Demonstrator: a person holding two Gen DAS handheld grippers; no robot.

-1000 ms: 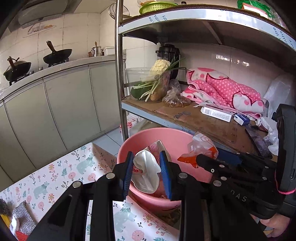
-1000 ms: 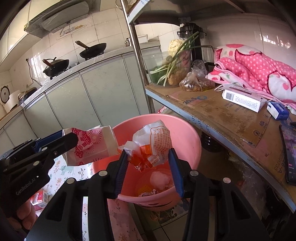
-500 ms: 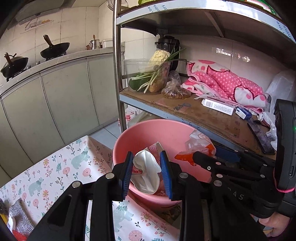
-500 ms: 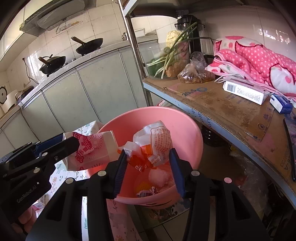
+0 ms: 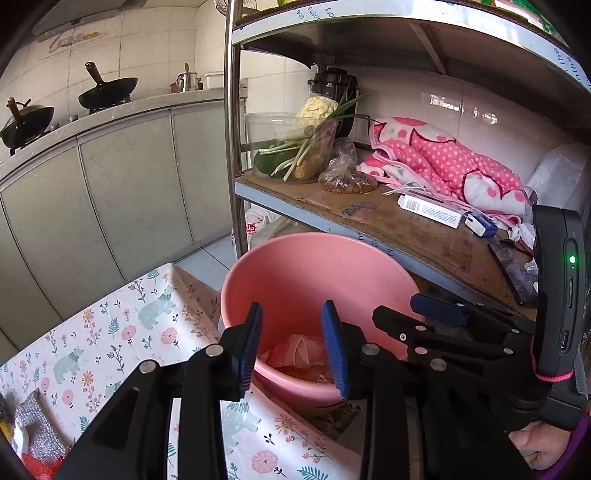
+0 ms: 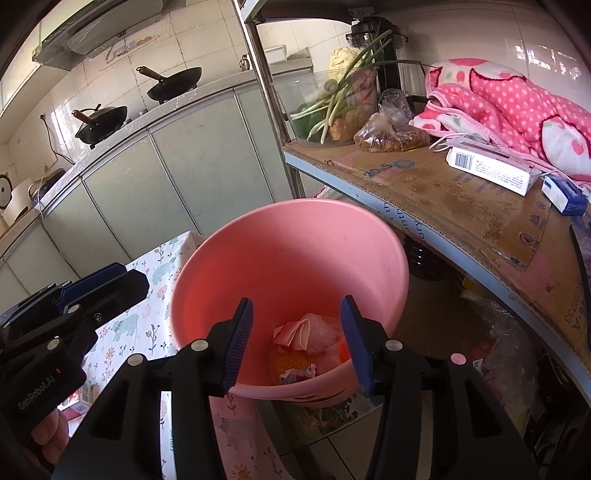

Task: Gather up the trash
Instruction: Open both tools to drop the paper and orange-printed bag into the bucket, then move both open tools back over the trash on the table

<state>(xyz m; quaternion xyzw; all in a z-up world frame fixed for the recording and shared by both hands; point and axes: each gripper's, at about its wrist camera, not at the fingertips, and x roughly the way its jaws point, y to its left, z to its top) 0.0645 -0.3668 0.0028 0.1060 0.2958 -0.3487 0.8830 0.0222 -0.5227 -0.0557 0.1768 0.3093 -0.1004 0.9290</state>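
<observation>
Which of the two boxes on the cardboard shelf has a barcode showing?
The long white box beside the pink blanket; its end shows a barcode. The small blue-and-white box shows none.

A home kitchen: woks [image 5: 107, 94] on a stove, tiled walls, pale cabinet doors [image 6: 207, 173], a range hood [image 6: 99, 33]; steel rack [image 5: 232, 122] with scallions [image 6: 343, 85], cauliflower [image 5: 317, 109], a blender [image 5: 334, 81]; floral tablecloth [image 5: 122, 332].

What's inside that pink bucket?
At the bottom of the pink bucket lies crumpled trash: a red-and-white wrapper, clear plastic, something orange. Whatever lies beneath that pile is covered.
</observation>
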